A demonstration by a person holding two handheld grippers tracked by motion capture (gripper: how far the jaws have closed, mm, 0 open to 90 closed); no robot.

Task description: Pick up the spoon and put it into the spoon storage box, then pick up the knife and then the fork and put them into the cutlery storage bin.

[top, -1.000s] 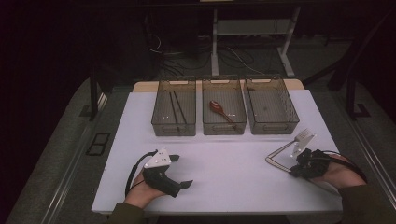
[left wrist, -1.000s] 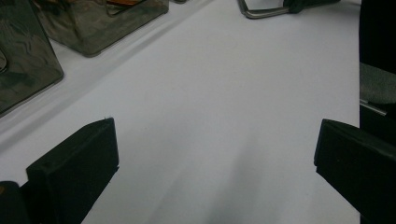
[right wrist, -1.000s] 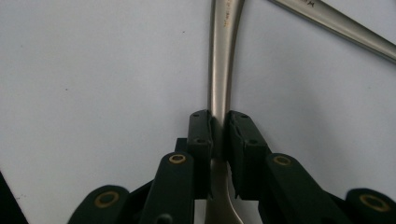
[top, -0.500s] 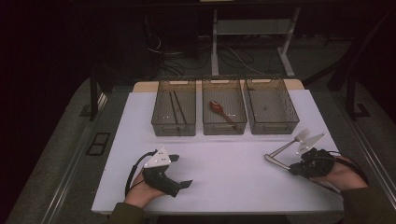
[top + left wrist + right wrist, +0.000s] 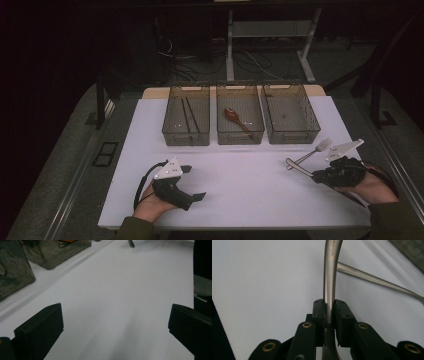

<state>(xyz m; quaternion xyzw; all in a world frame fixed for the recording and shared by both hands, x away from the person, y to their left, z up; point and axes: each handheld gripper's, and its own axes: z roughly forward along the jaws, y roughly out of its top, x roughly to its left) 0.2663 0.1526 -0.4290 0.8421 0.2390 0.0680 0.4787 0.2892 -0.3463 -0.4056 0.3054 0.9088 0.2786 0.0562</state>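
A metal utensil (image 5: 329, 277) is clamped by the right gripper (image 5: 329, 315) beside the fork (image 5: 311, 154), while the left gripper (image 5: 115, 325) rests wide open on the table (image 5: 250, 190); next, it should probably be lifted toward the empty right bin (image 5: 291, 114).

Wide-apart jaws over white table (image 5: 120, 302) (bins (image 5: 15, 270) beyond)

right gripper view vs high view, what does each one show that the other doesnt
Right gripper view: the grip up close, with the right gripper fingers shut against both sides of a metal utensil handle.

High view: black chopsticks in the left bin, a brown spoon in the middle bin, the tines of the fork, and the left gripper, which is open.

Both: the held handle, the fork's handle lying near it, and the white table.
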